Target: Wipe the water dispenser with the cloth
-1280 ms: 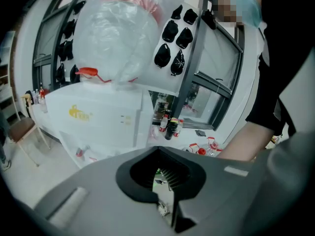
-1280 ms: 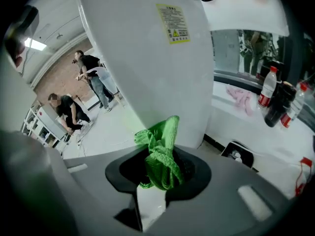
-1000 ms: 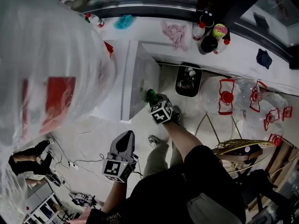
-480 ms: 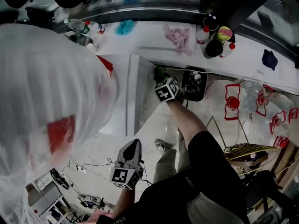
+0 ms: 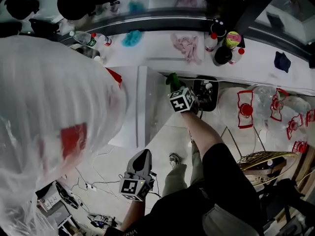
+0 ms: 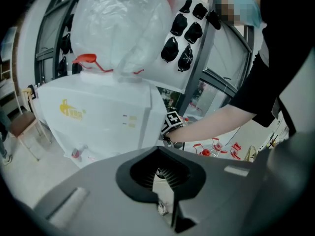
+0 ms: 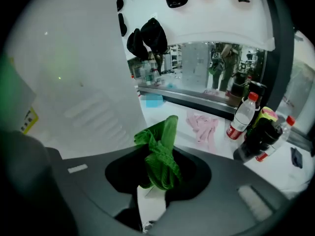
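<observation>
Pinching the bunched green cloth (image 7: pixel 160 156) at the upper rear edge of the water dispenser (image 5: pixel 147 109), the right gripper (image 7: pixel 156 183) risks sliding off that edge and wiping air, while the left gripper (image 5: pixel 141 157) hangs low, jaws together on nothing

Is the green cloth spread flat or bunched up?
Bunched up: the green cloth sticks out crumpled from the shut right claw.
</observation>
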Available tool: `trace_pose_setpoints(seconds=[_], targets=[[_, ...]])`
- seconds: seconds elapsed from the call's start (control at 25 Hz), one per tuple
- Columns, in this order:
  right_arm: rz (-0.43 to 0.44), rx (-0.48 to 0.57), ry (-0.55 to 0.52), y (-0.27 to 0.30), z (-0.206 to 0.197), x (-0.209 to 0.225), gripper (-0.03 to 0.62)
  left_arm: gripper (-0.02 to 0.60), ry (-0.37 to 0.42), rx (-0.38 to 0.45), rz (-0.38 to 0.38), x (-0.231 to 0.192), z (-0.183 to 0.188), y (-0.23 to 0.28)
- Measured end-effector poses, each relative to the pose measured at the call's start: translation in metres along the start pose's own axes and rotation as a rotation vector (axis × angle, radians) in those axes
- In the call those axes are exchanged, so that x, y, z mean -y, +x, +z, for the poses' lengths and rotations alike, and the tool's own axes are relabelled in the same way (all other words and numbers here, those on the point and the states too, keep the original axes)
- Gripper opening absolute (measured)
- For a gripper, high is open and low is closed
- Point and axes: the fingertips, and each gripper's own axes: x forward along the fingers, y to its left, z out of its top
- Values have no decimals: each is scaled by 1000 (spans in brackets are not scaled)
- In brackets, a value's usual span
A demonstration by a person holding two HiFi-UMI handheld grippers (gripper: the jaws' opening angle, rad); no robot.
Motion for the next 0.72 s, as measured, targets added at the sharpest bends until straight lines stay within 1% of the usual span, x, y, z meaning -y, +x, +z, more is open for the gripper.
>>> trace_pose_setpoints(seconds=[0.16, 0.32, 0.56, 0.72], targets=[[2, 64, 34, -37, -4, -3, 109, 2, 20, 15, -25, 5, 1, -5], [25, 137, 90, -89, -8, -20, 109, 2, 47, 28, -31, 3, 0, -25], [13, 274, 62, -177, -11, -38, 109, 2, 73, 117, -44, -1, 8, -47], [16, 329, 26, -234, -15, -59, 109, 2, 83, 174, -58, 0, 10, -65]])
